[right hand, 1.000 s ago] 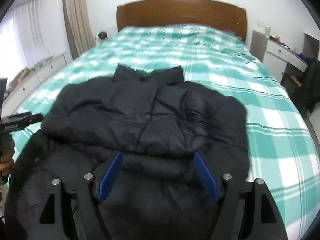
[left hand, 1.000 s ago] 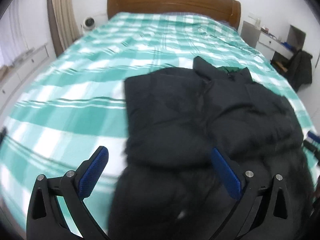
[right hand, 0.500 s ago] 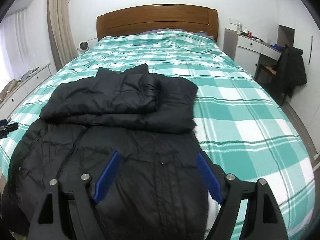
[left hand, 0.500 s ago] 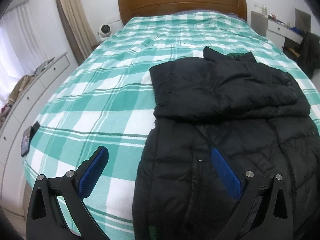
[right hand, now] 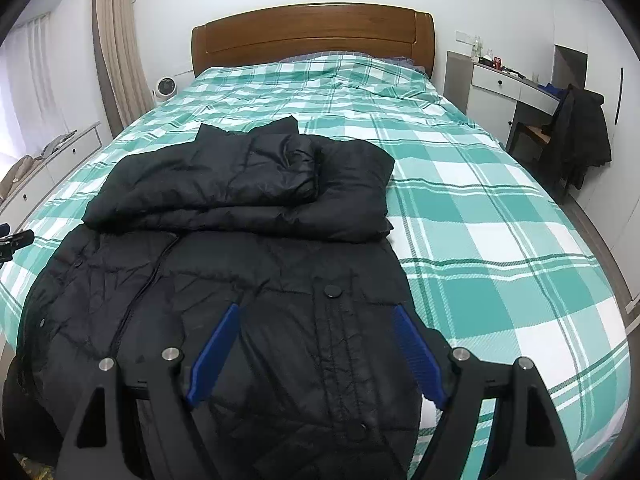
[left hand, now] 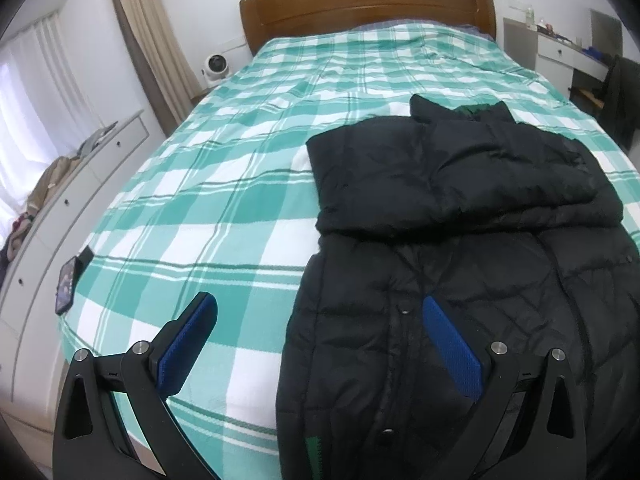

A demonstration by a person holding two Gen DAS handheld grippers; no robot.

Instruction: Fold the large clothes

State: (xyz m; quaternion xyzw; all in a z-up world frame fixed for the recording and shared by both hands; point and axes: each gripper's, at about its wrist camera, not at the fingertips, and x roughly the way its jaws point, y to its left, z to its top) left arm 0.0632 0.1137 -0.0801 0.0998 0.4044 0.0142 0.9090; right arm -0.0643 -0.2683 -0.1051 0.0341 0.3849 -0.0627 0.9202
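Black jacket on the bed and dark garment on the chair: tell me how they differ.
The black jacket lies flat on the plaid bed, sleeves folded across its chest; the dark garment hangs draped over a chair by the desk. The jacket fills the near view; the garment looks small and distant. Both are dark, and neither is in a gripper.

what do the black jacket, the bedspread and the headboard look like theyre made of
Black jacket: looks like quilted synthetic shell, nylon or polyester, with a slight sheen, stitched puffy panels and snap buttons.
Bedspread: woven fabric, probably cotton, matte, in a teal-and-white check with fine creases.
Headboard: wood or wood veneer, brown with a glossy varnished look.
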